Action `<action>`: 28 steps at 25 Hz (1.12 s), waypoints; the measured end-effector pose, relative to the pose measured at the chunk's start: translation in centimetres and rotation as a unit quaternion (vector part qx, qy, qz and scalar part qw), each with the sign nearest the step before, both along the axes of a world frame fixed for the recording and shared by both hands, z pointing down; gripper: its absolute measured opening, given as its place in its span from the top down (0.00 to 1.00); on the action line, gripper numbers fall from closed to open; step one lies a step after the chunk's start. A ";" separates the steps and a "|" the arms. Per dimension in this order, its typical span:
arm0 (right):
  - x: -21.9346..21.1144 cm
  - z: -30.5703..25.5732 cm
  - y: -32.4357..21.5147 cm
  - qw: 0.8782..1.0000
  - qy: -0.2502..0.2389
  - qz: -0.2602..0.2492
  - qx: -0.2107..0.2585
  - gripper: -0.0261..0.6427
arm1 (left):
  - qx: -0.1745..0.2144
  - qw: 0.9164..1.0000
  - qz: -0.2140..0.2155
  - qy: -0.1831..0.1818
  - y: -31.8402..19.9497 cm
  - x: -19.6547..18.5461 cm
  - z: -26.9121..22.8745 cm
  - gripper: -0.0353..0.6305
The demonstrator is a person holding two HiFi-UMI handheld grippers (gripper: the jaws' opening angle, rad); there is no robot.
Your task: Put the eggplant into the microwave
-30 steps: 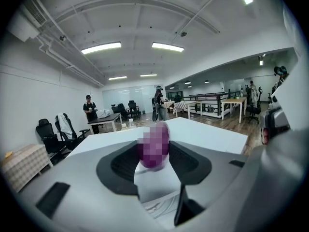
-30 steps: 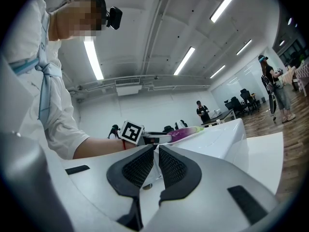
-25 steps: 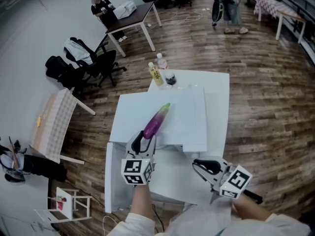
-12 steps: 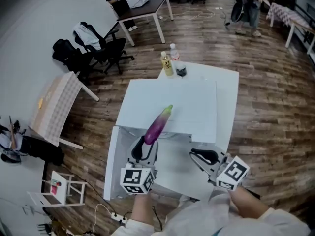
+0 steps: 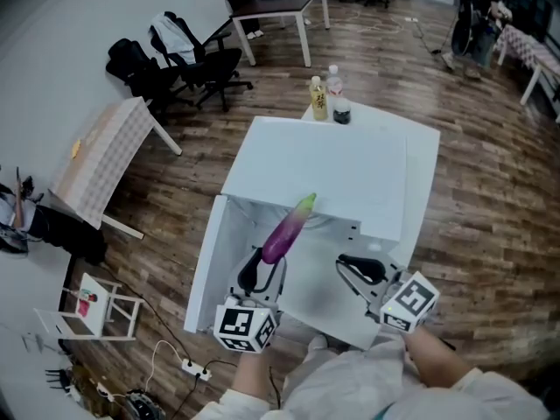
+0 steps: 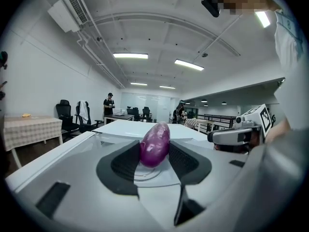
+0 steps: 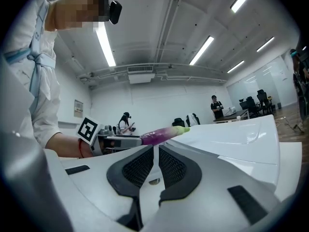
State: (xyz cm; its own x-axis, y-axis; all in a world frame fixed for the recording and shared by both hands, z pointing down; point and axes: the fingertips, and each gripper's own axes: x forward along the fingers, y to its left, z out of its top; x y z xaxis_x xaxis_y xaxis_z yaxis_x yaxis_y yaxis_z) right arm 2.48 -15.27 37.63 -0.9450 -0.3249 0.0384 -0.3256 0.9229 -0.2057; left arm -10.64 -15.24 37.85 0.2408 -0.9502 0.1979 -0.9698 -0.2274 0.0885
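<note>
The eggplant (image 5: 289, 228), purple with a pale green tip, hangs in the air at the near edge of the white microwave (image 5: 350, 164), its tip aimed far and slightly right over the edge of the microwave's top. The left gripper (image 5: 261, 265) grasps it by the thick purple end, and the left gripper view shows both black pads pressed against its sides. Just to the right, apart from the eggplant, the right gripper (image 5: 354, 265) points the same way; its jaws are drawn together to a thin slit, with nothing between them. The microwave stands on a white table (image 5: 424, 164). At the table's far corner a yellow bottle (image 5: 318, 99), a clear bottle (image 5: 332, 79) and a small dark jar (image 5: 342, 112) stand close together. Beyond, on the wooden floor (image 5: 490, 199), a table with a checked cloth (image 5: 101, 160) stands far to the left, with black office chairs (image 5: 188, 64) further back.
</note>
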 end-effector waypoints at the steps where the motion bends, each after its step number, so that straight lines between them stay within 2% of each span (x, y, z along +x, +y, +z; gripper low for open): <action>1: -0.2 0.0 0.1 1.000 0.001 0.000 0.000 0.91 | 0.000 1.000 -0.001 0.001 0.4 -0.1 0.1 0.66; 17: -1.9 1.5 3.3 1.000 0.022 0.013 -0.003 0.91 | -0.015 1.000 0.000 0.012 5.4 -1.5 2.5 0.66; 23: -1.1 3.4 3.5 0.999 0.042 0.021 -0.006 0.91 | -0.030 1.000 0.001 0.008 5.3 -1.2 5.2 0.66; 28: -2.3 4.4 2.8 0.998 0.059 0.027 -0.007 0.91 | -0.039 0.999 -0.001 0.005 4.0 -2.7 6.8 0.66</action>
